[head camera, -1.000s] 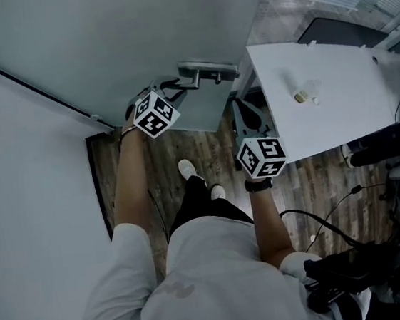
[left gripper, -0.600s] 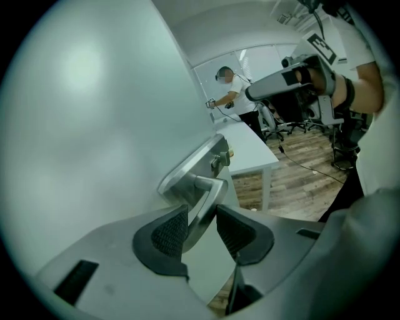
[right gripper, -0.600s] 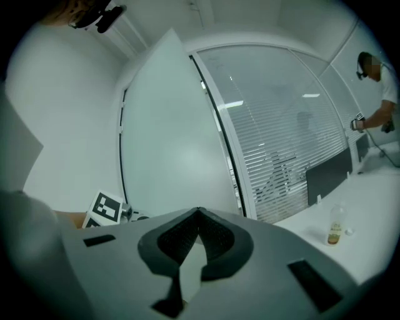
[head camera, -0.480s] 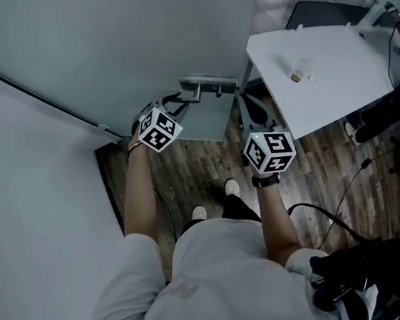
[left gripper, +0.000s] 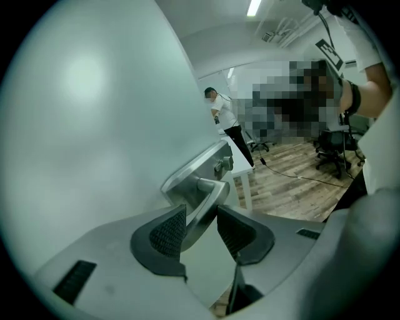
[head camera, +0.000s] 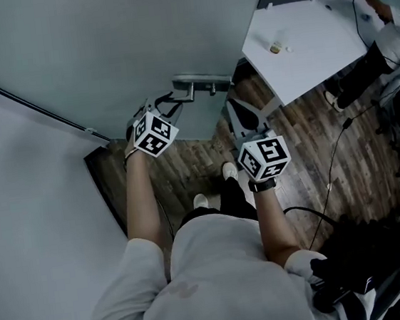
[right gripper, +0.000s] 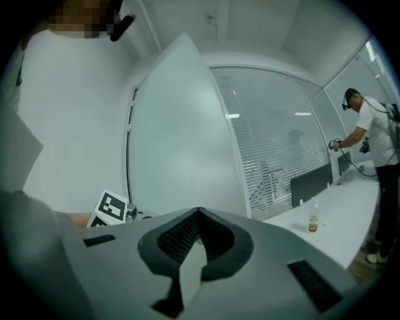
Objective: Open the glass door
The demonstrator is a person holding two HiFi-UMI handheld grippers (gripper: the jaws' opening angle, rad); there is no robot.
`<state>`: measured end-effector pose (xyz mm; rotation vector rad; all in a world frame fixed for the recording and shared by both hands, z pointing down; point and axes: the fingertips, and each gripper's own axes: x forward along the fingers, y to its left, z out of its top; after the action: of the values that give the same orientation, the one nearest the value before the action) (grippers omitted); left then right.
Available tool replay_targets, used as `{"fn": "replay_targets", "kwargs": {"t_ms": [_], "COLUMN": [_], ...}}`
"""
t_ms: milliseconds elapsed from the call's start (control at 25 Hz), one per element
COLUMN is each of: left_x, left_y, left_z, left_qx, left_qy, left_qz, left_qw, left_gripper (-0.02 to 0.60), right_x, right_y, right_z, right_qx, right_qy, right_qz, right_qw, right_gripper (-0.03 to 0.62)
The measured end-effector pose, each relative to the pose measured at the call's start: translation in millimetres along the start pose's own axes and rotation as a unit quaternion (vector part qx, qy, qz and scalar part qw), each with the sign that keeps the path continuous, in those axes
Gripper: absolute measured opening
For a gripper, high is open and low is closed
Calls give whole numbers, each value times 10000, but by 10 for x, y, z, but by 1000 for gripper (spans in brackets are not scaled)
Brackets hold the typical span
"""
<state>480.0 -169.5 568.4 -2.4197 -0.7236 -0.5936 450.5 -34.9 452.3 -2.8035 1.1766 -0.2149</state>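
The frosted glass door (head camera: 136,41) fills the top of the head view and the left of the left gripper view (left gripper: 94,125). Its metal lever handle (head camera: 202,84) juts from a steel plate. My left gripper (head camera: 177,98) is shut on that lever (left gripper: 209,197), which lies squeezed between the two ribbed pads (left gripper: 167,230). My right gripper (head camera: 244,118) hangs beside the door's edge, apart from the handle. Its jaws (right gripper: 199,215) are shut, pads meeting at the tips with nothing between them. The door (right gripper: 175,125) stands ahead of it.
A white desk (head camera: 314,28) with a small bottle (head camera: 273,48) stands close to the door's right edge. A person (head camera: 379,28) works at its far side. Cables (head camera: 336,154) trail over the wood floor. Black gear (head camera: 369,258) sits bottom right. A white wall (head camera: 15,177) closes the left.
Both hands have shifted sideways with the person, whose feet have stepped. The left gripper has kept its hold on the handle. The desk has slid toward the top right of the head view.
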Motion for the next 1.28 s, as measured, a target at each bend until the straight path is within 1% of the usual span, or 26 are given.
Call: {"fn": "replay_targets", "kwargs": {"t_ms": [160, 280, 360, 480, 600, 680, 760, 880, 960, 1080, 1200, 1240, 1280], "left_x": [-89, -196, -273, -493, -771, -921, -1025, -1056, -1079, -1228, -1456, -1540, -1619], "left_y": [-257, -403, -532, -773, -910, -991, -1010, -963, -950, -1035, -1194, -1255, -1304], "left_z": [-52, -119, -218, -430, -457, -475, -473, -408, -386, -398, -542, -614, -675], "left_qx": [72, 57, 42, 18, 59, 87, 107, 161, 171, 161, 194, 195, 184], "left_qy": [59, 51, 78, 250, 482, 573, 645, 781, 873, 976, 981, 956, 921], "left_qz": [-117, -35, 27, 53, 154, 235, 332, 419, 439, 468, 575, 609, 639], "left_qw": [9999, 10000, 10000, 9997, 9987, 9980, 9973, 9959, 9951, 9940, 9933, 9934, 9935], "left_gripper": [132, 137, 138, 141, 143, 143, 143, 143, 143, 141, 143, 141, 141], "right_x": [-241, -361, -458, -720, -1151, -1402, -1500, -1497, -1483, -1553, -1658, -1686, -1702], "right_y": [11, 68, 166, 439, 643, 743, 741, 563, 486, 533, 737, 836, 936], "right_z": [-142, -149, -181, -192, -107, -189, -283, -239, -144, -6, -44, -95, -139], "right_qx": [11, 1, -45, -150, 61, 145, 219, 316, 253, -7, -313, -388, -451], "right_qy": [80, 30, 8, -66, -129, -81, 32, 92, 108, 148, 130, 144, 173], "right_qz": [-172, -170, -95, 139, 247, 341, 421, 435, 513, 753, 938, 1030, 1146], "right_qw": [9998, 9999, 9999, 9998, 9996, 9993, 9989, 9985, 9983, 9971, 9950, 9938, 9922], "right_gripper": [2, 3, 2, 2, 3, 2, 3, 3, 3, 3, 5, 16, 42]}}
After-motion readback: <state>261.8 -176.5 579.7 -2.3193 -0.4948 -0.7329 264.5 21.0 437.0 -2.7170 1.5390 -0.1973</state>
